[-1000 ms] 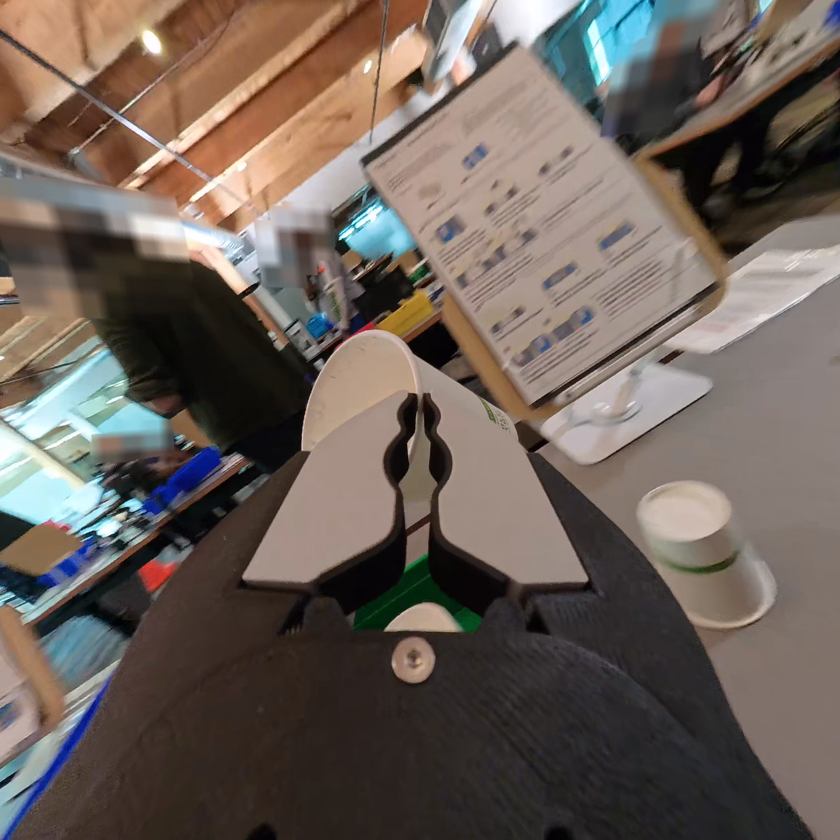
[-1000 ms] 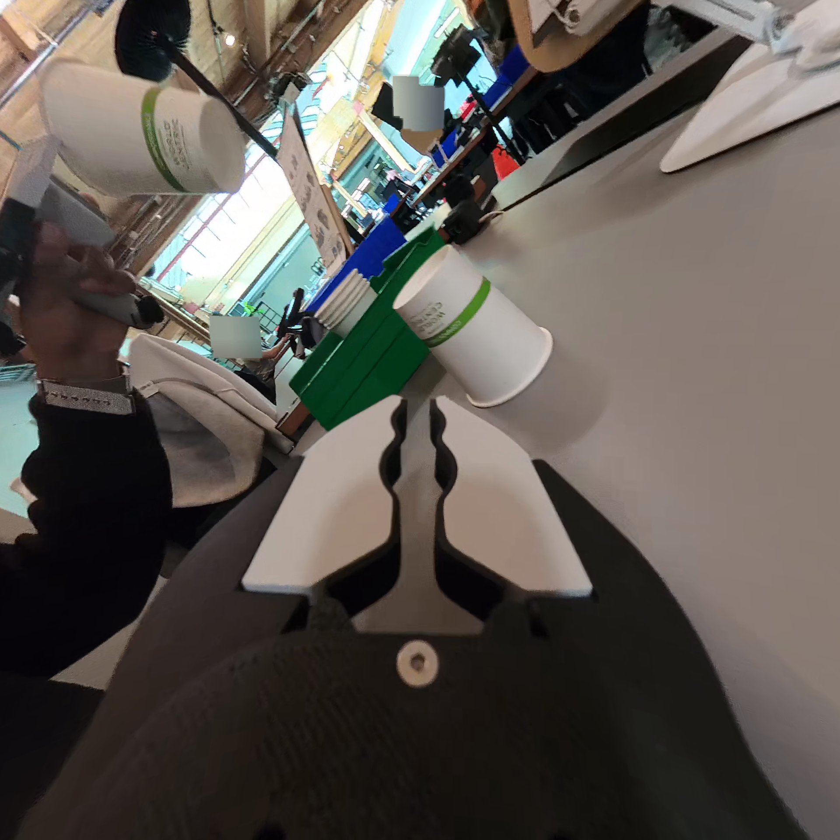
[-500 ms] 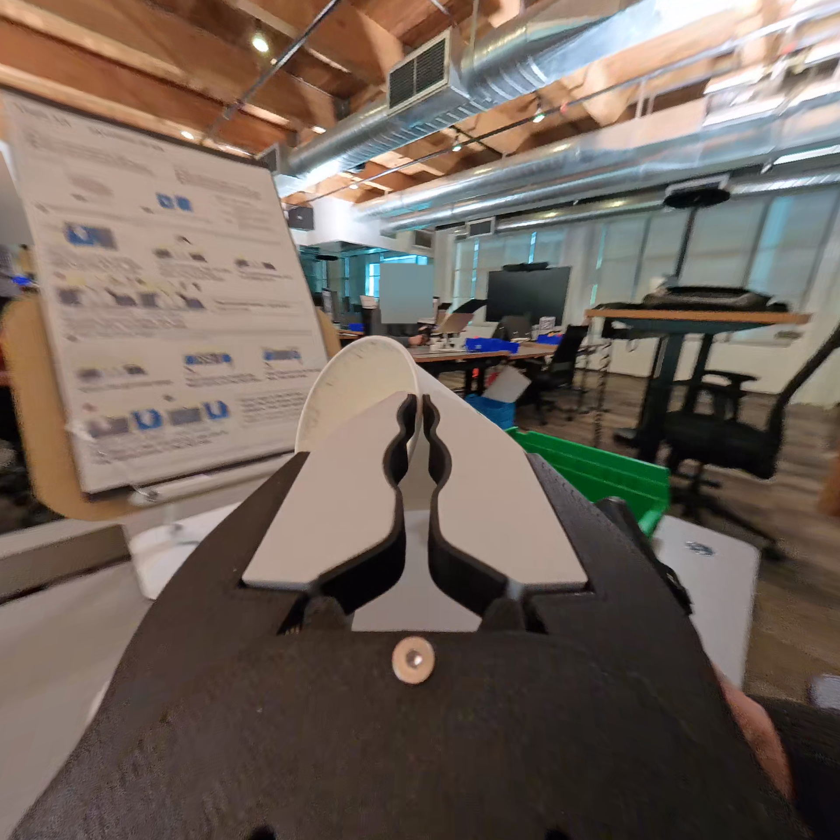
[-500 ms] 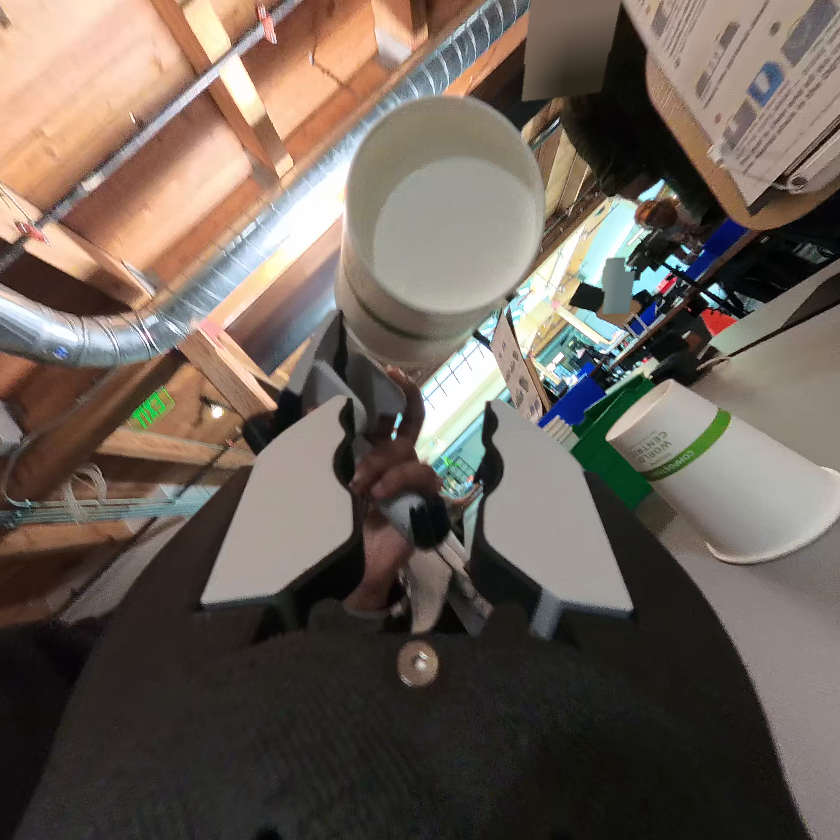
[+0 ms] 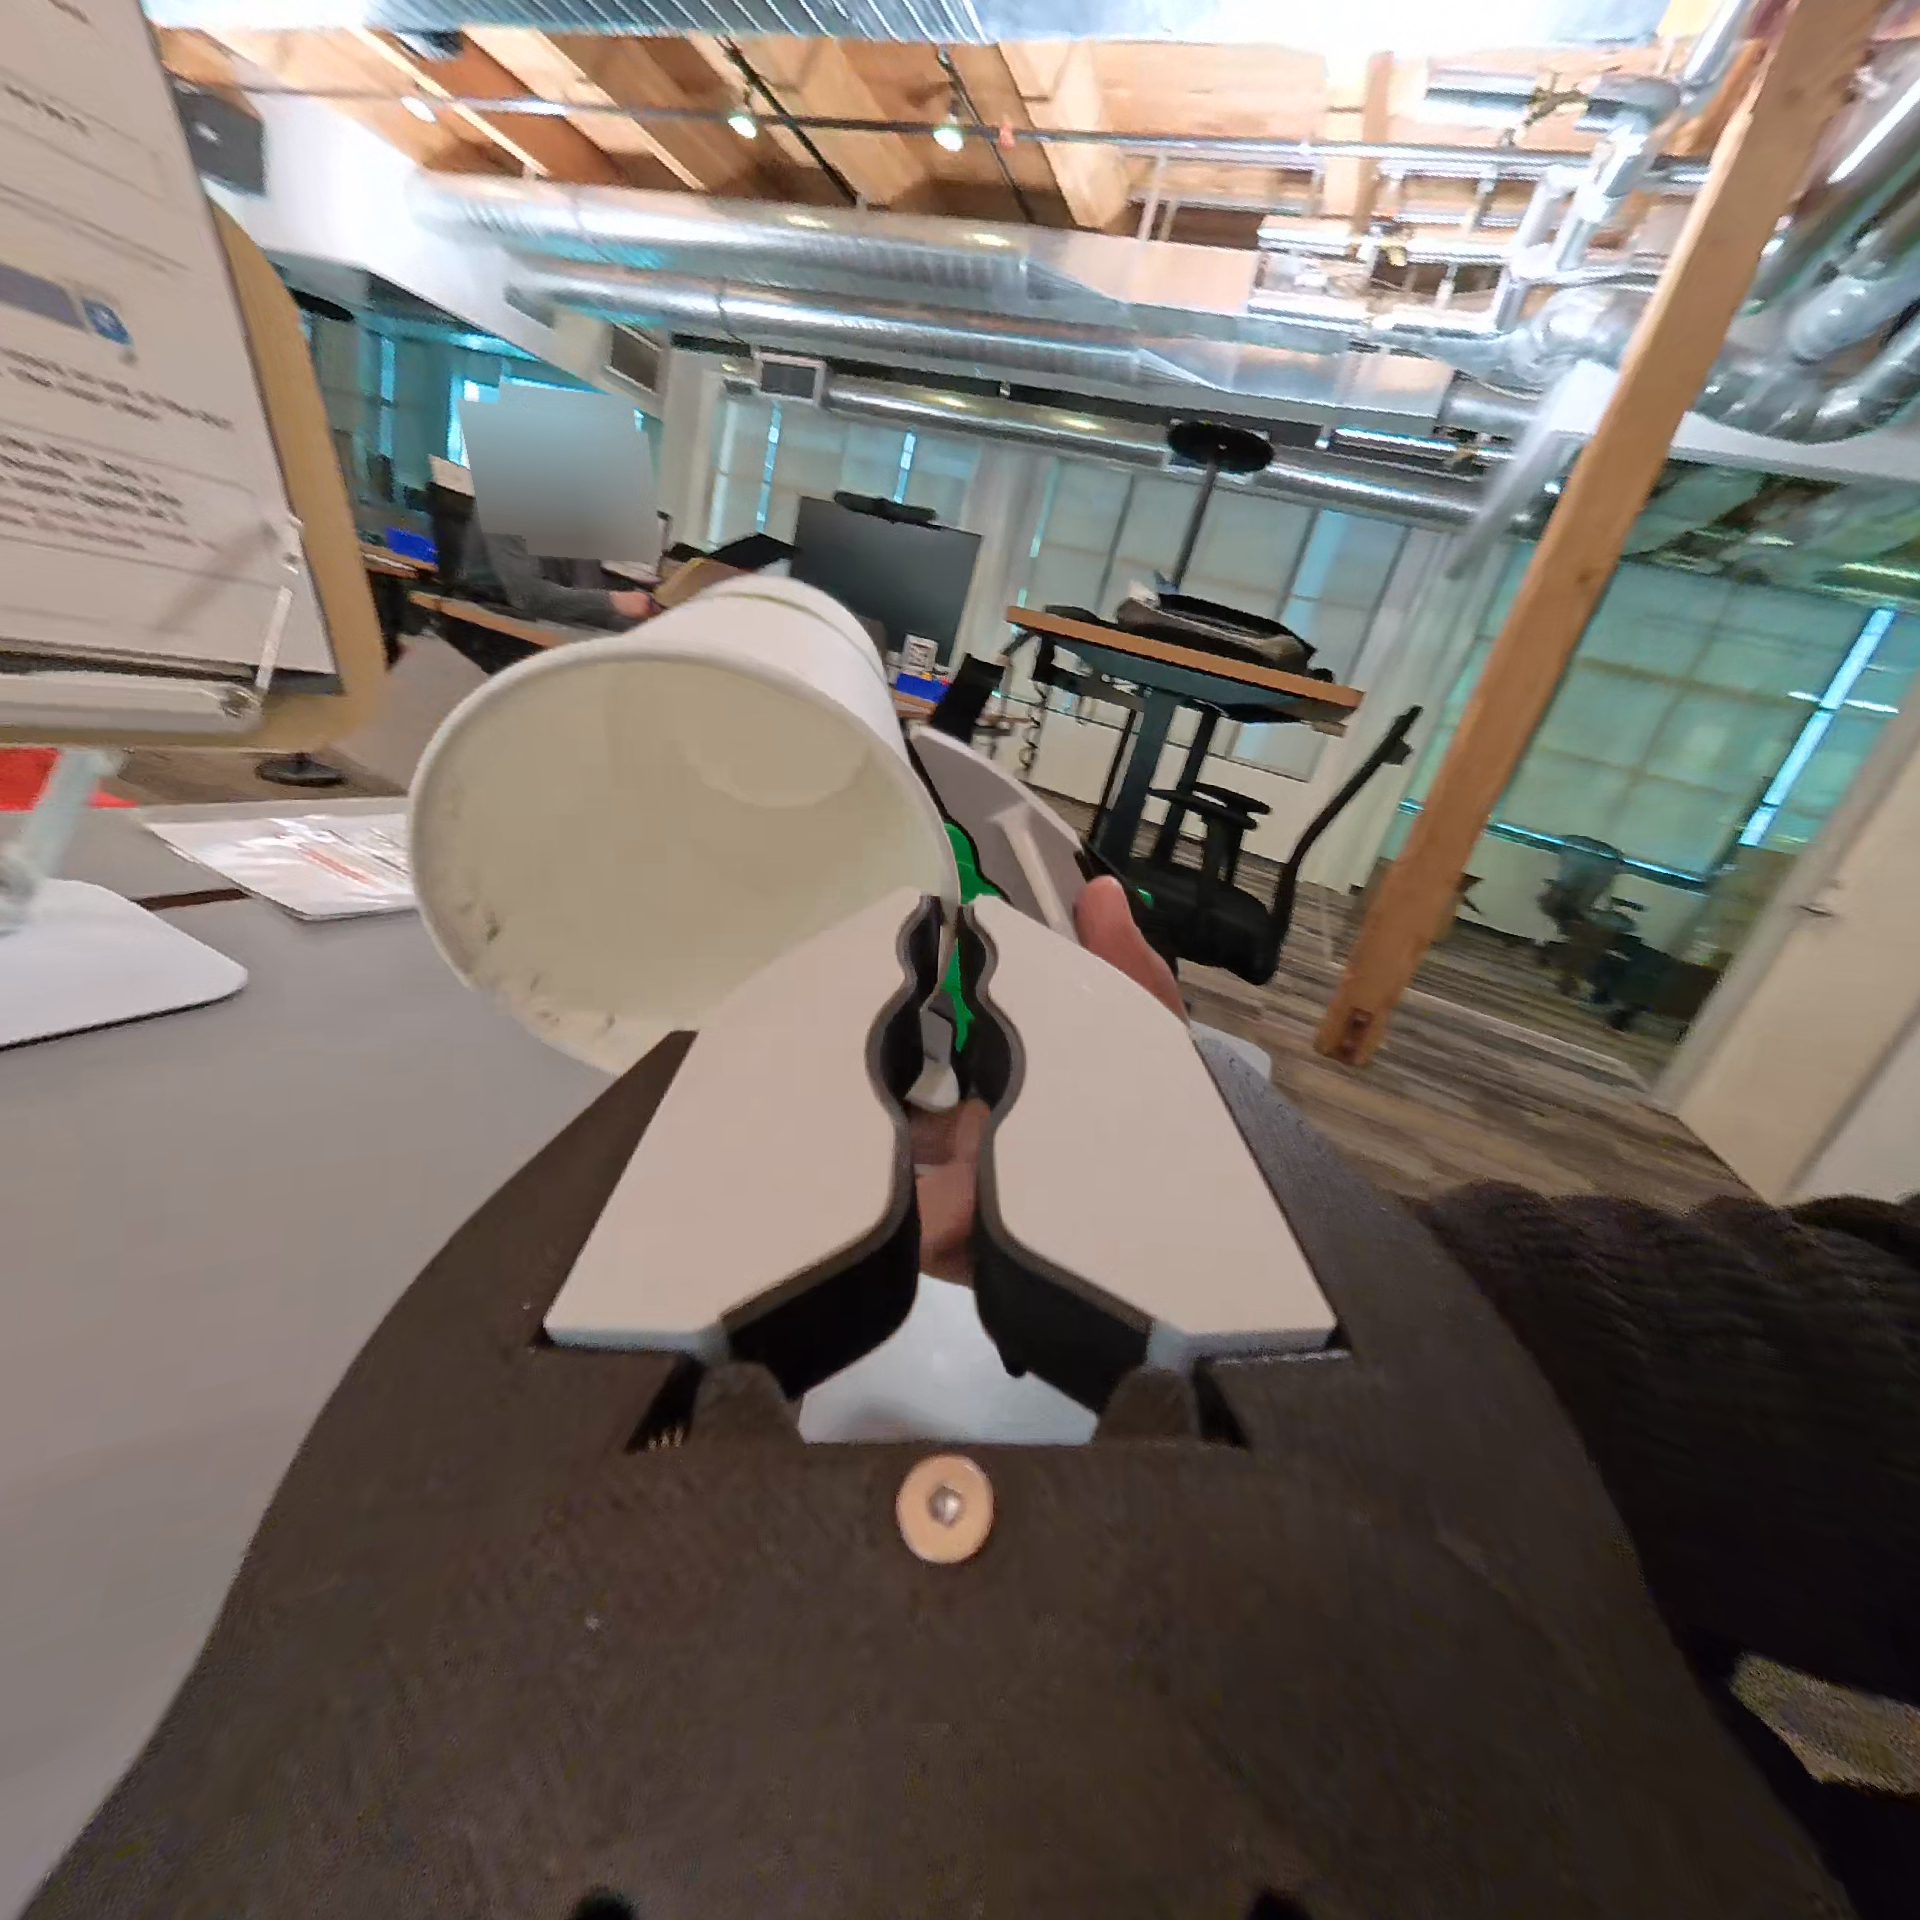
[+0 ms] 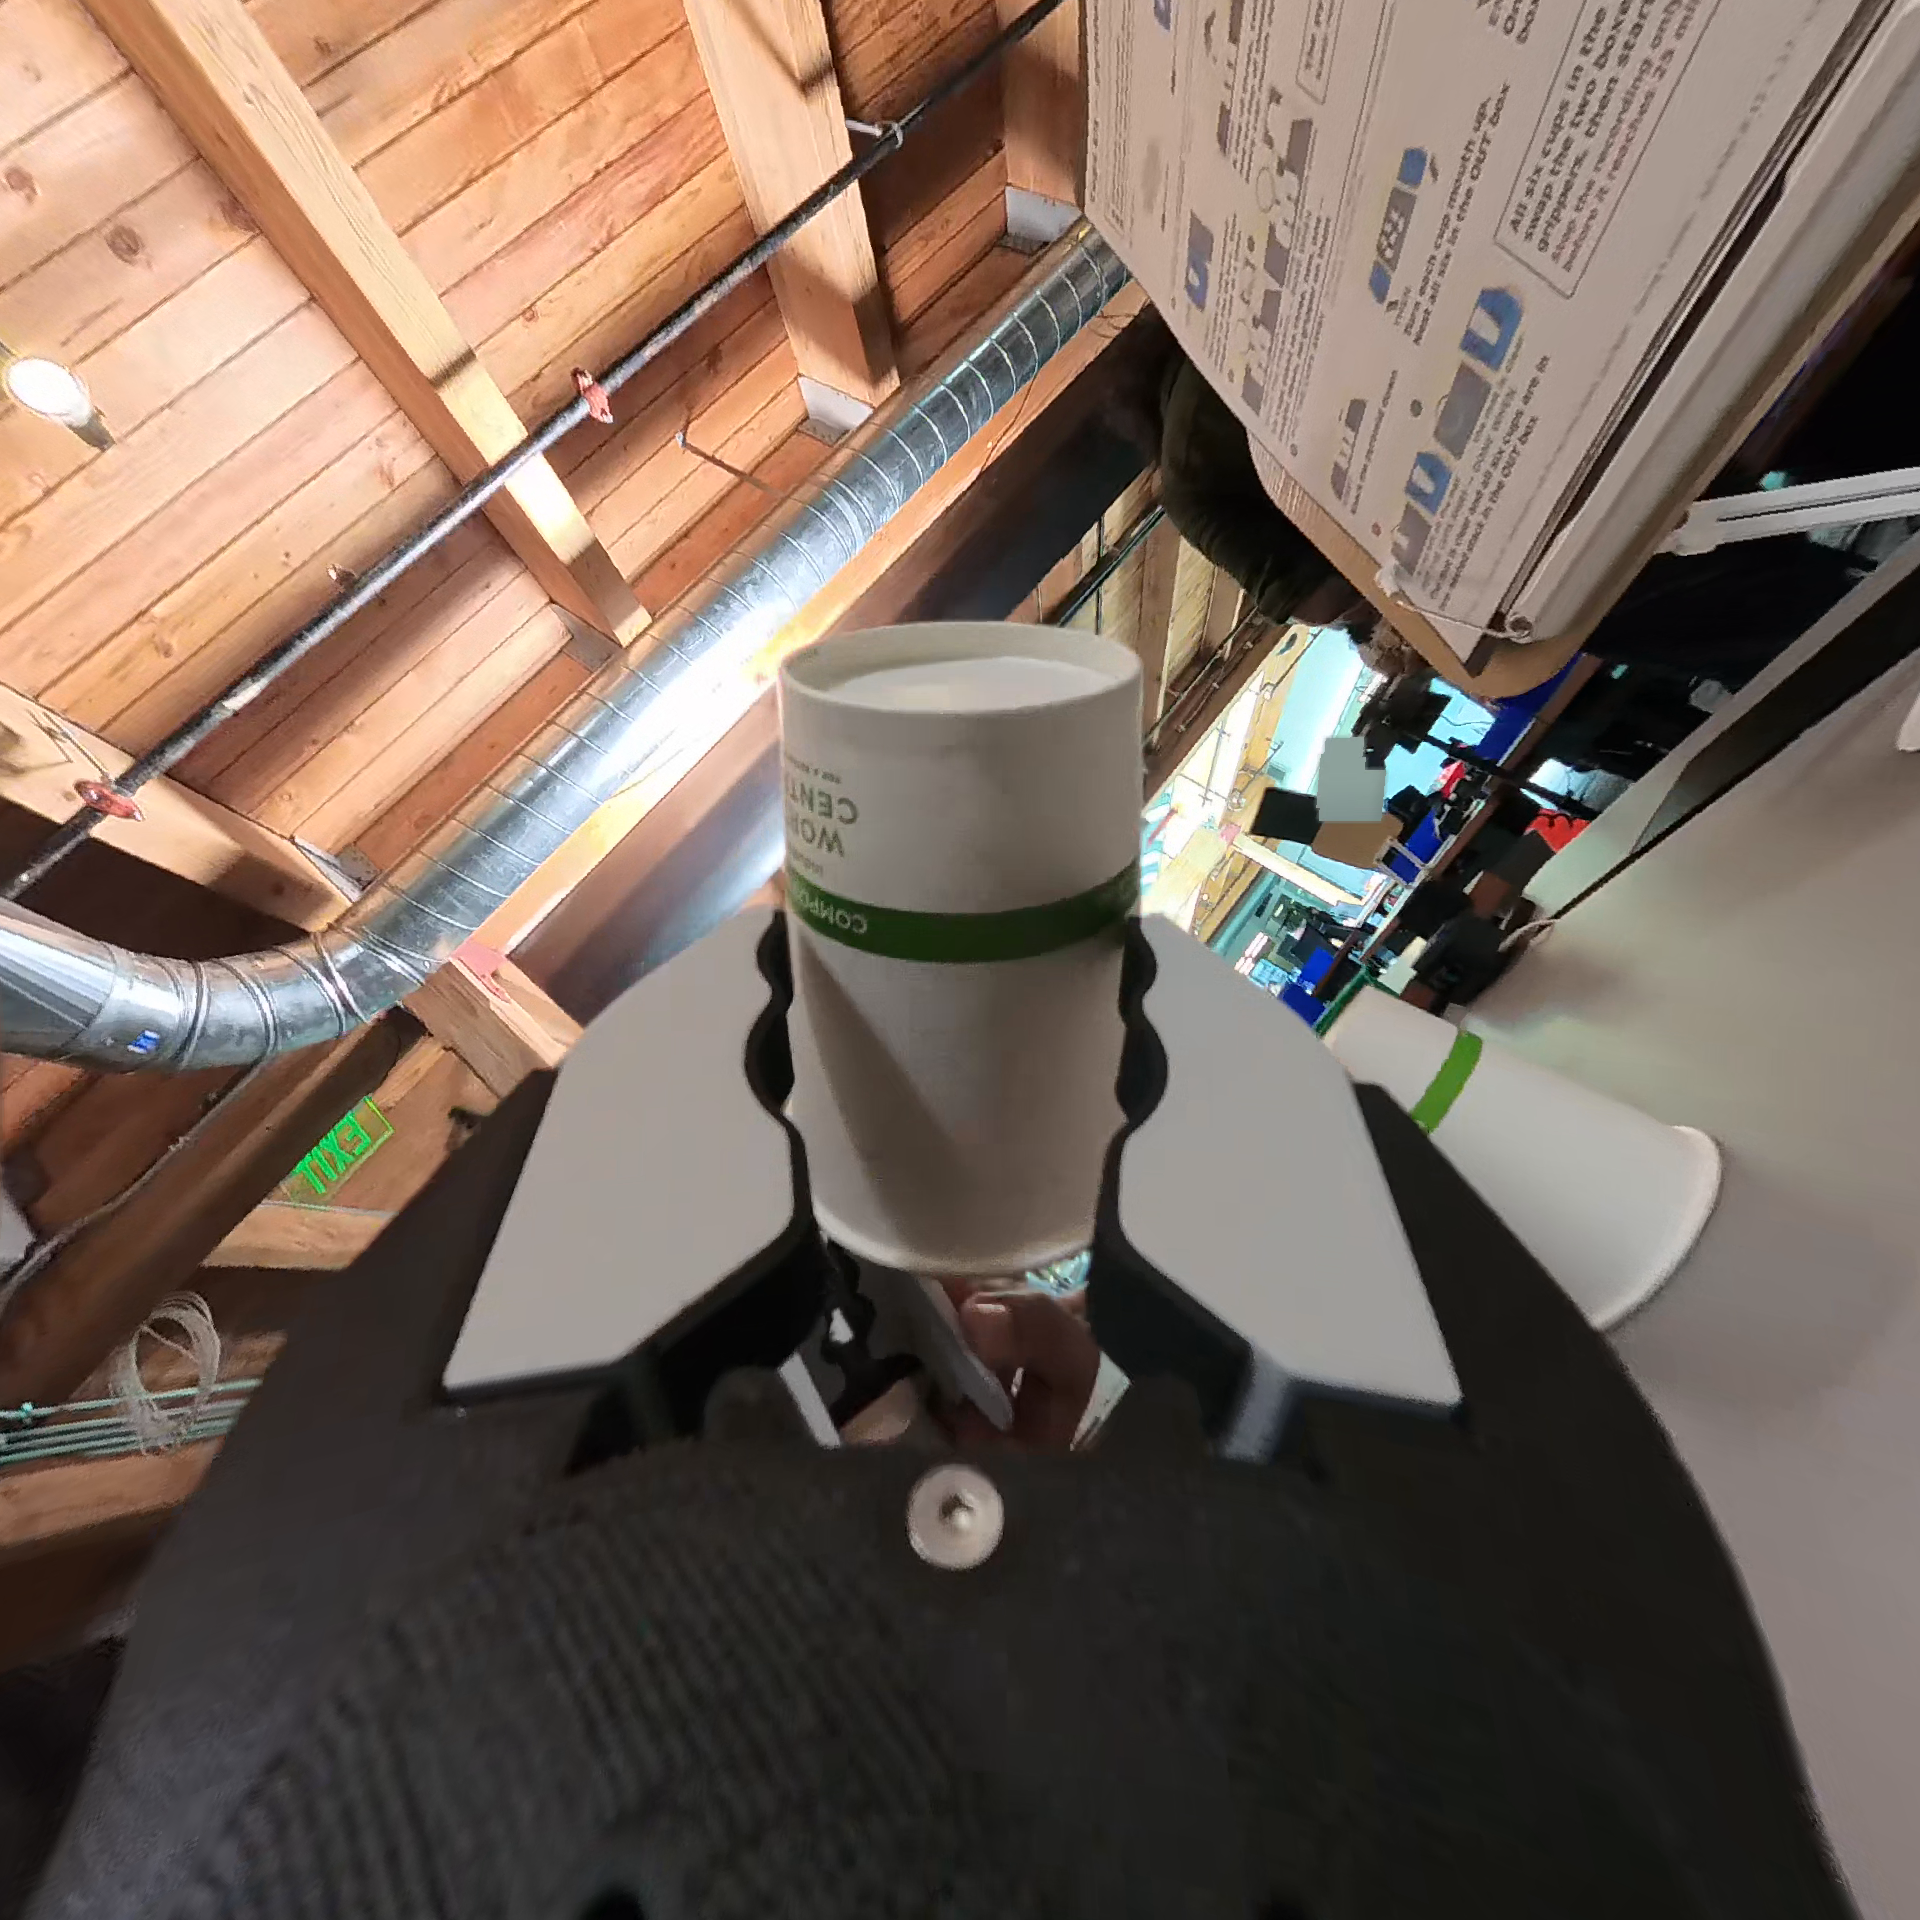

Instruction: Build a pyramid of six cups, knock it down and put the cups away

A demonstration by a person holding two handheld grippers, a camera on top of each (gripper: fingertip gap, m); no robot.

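Note:
My left gripper (image 5: 940,916) is shut on the rim of a white paper cup (image 5: 665,831) with a green band, whose open mouth faces the left wrist camera. In the right wrist view the same cup (image 6: 956,831) stands bottom end up between the fingers of my right gripper (image 6: 951,961), which is open around its body just below the green band; I cannot tell if the pads touch it. A hand and part of the left gripper (image 6: 961,1356) show under the cup. One grey finger of the right gripper (image 5: 987,810) shows behind the cup in the left wrist view.
A second paper cup (image 6: 1538,1153) stands upside down on the grey table (image 6: 1787,987). A printed instruction board (image 6: 1403,260) on a white stand (image 5: 83,966) is close by, with papers (image 5: 301,862) on the table (image 5: 208,1195). A wooden post (image 5: 1558,582) and office desks lie beyond.
The left gripper has swung round with the cup, turning its mouth toward the camera. The right gripper opened and came up around the cup's body.

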